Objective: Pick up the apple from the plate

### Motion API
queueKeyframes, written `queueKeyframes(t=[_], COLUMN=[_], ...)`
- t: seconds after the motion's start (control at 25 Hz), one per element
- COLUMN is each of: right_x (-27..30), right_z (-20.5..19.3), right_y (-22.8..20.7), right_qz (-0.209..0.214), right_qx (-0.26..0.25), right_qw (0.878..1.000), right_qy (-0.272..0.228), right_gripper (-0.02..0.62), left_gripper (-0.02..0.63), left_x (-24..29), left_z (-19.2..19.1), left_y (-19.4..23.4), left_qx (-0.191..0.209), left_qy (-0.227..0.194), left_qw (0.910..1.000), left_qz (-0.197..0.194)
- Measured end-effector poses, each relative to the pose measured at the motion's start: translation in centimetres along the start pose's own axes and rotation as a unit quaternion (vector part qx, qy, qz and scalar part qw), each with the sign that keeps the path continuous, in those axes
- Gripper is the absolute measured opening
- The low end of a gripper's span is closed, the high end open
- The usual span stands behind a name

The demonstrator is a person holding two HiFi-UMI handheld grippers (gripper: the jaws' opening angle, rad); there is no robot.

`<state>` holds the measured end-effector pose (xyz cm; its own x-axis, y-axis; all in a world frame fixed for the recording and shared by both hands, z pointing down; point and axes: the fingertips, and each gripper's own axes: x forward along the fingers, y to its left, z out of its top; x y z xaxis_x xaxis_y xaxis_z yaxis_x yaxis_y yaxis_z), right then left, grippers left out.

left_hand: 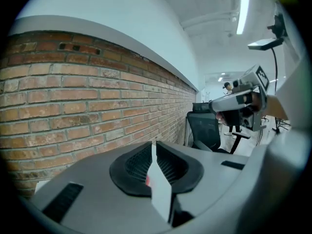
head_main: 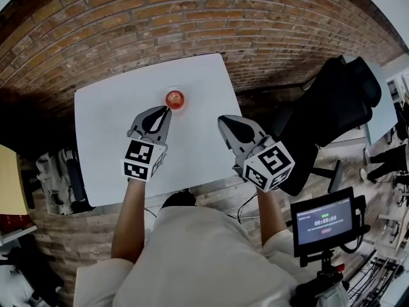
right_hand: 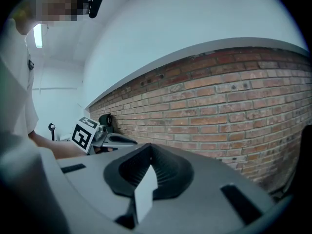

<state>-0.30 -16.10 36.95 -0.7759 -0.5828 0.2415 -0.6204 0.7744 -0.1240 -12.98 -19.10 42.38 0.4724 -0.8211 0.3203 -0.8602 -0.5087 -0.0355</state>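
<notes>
Head view: a white table [head_main: 108,139] stands against a brick wall [head_main: 192,31]. A red apple [head_main: 174,99] sits near the table's far edge, on a pale plate [head_main: 167,91] that barely shows against the tabletop. Your left gripper [head_main: 165,112] points at the apple with its tips just short of it. Your right gripper [head_main: 225,121] hangs beside it, further from the apple and aimed past its right side.

Left gripper view: the jaws are pressed together and hold nothing. A thin sliver of red, probably the apple, shows low through the seam between them. The wall fills the left of the frame, and a black office chair [left_hand: 204,130] stands on the right.

Right gripper view: these jaws are also together and empty, with only brick ahead. The marker cube [right_hand: 84,134] of your left gripper shows at the left.

The left gripper looks best placed for the pick. Spread its jaws wide before you go closer, because closed tips would only push the apple off the plate. Bring one jaw to each side of the apple at its widest part and close gently. Lift straight up so the plate stays where it is. Keep the right gripper clear.
</notes>
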Motion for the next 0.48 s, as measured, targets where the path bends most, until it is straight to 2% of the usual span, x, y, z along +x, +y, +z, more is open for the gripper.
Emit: queueKeyframes(t=[0.48], right_x=[3.3], right_z=[-2.1], right_y=[-1.3], right_qz=[-0.028], right_qx=[0.03], right_qw=[0.999], right_qy=[0.033], right_gripper=[0.002], left_gripper=[0.043], left_x=[3.5], left_z=[-3.3], left_y=[3.3], left_qx=[-0.017], left_qy=[0.037], left_qw=[0.9987], left_qz=[-0.032])
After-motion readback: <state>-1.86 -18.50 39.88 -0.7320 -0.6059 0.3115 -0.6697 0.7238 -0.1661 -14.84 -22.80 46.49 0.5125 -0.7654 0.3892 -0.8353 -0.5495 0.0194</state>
